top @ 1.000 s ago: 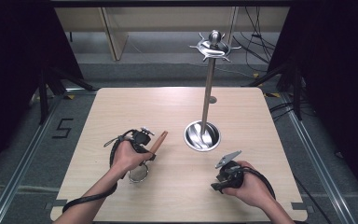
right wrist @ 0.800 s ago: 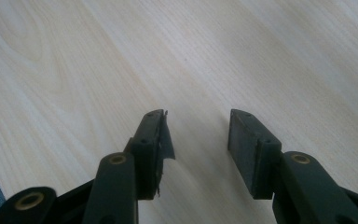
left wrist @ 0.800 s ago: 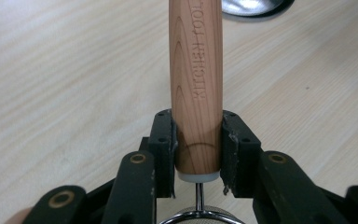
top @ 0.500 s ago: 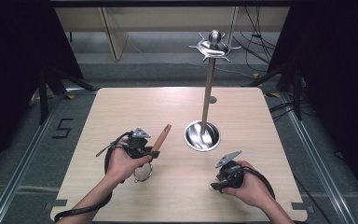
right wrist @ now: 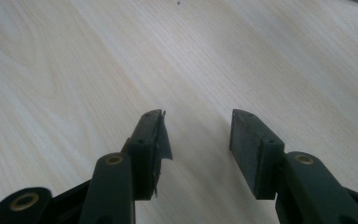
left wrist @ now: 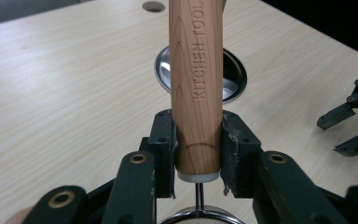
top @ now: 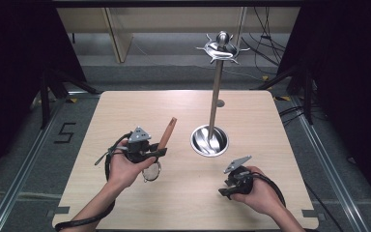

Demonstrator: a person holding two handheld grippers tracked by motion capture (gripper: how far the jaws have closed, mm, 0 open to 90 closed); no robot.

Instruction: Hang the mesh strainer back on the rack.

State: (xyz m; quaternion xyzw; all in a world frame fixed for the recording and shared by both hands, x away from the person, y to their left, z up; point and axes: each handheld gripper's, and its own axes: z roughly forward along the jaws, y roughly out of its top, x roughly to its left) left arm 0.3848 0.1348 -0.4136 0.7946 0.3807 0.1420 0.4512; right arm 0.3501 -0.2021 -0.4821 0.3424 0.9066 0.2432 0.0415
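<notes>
The left gripper point(left wrist: 198, 154), clamped on the sieve handle point(left wrist: 196, 84), has tilted it up toward the stand point(top: 216, 87), probably for hanging; the right gripper point(right wrist: 198, 140) idles, jaws spread

I read two markings. Stamped along the wooden handle point(left wrist: 196, 88) — "KITCHEN TOOL", its last letters running out of the left gripper view's top edge. On the floor left of the table point(top: 125, 111) — a dark "5" point(top: 64, 132).
</notes>
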